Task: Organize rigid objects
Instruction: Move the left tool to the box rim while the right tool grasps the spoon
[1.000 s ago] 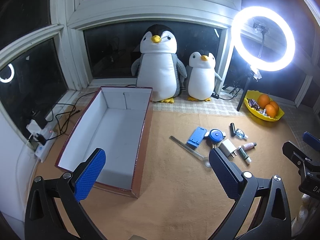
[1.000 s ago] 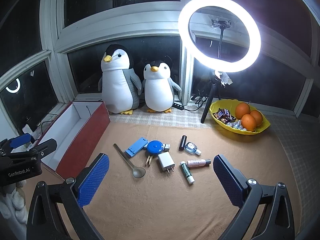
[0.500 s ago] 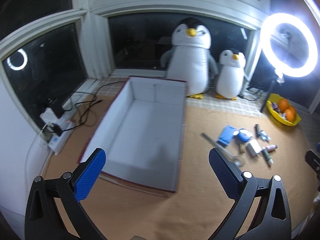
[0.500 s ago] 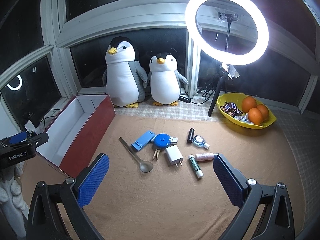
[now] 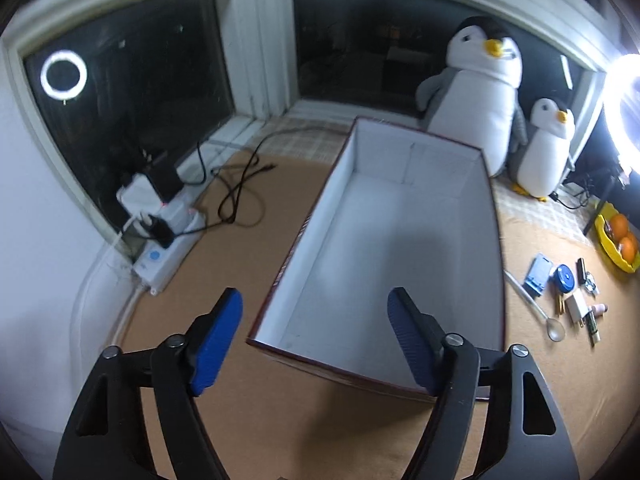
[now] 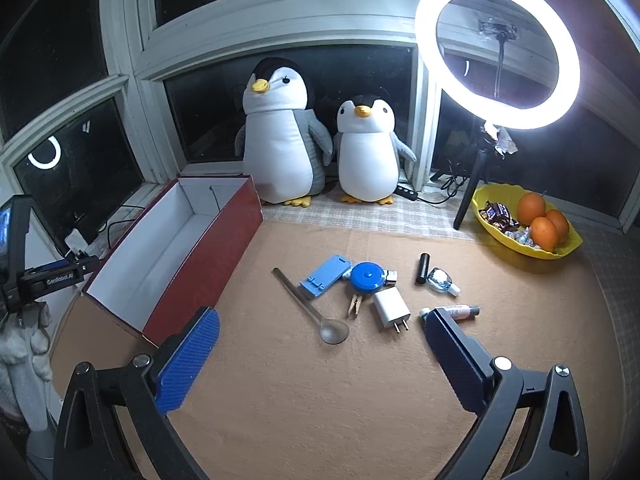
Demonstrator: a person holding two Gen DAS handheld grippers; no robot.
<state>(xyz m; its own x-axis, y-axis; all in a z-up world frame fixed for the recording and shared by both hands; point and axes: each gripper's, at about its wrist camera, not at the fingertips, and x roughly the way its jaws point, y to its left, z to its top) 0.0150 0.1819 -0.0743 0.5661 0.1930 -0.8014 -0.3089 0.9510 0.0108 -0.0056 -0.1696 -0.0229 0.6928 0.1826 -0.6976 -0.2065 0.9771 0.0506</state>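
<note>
Tan cloth point(image 6: 320, 400) covers the whole work surface. At far left a white power strip point(image 5: 168, 252) sits by the window with black cables point(image 5: 240, 196) trailing from it. Next comes the open red box point(image 6: 208, 264), white inside point(image 5: 400, 248) and holding nothing. The left gripper point(image 5: 316, 340) hangs over the box's near end, its 2 blue pads spread wide and gripping nothing. Behind the box stand 2 plush penguins, the big one point(image 6: 280, 140) and the small one point(image 6: 366, 152).

Right of the box, well apart from it, lies a loose cluster: a metal spoon point(image 6: 312, 308), a blue phone stand point(image 6: 326, 274), a round blue tape measure point(image 6: 366, 277), a wooden clothespin point(image 6: 355, 306), a white plug point(image 6: 392, 308), a black tube point(image 6: 422, 268), a small clear bottle point(image 6: 442, 281) and a pink tube point(image 6: 460, 311). What may be another tube is half hidden behind a pad. The right gripper point(image 6: 324, 356) hovers above this group, pads spread and holding nothing.

At far right are a ring light point(image 6: 496, 48) and a yellow bowl point(image 6: 560, 250) with 3 oranges point(image 6: 542, 222).
</note>
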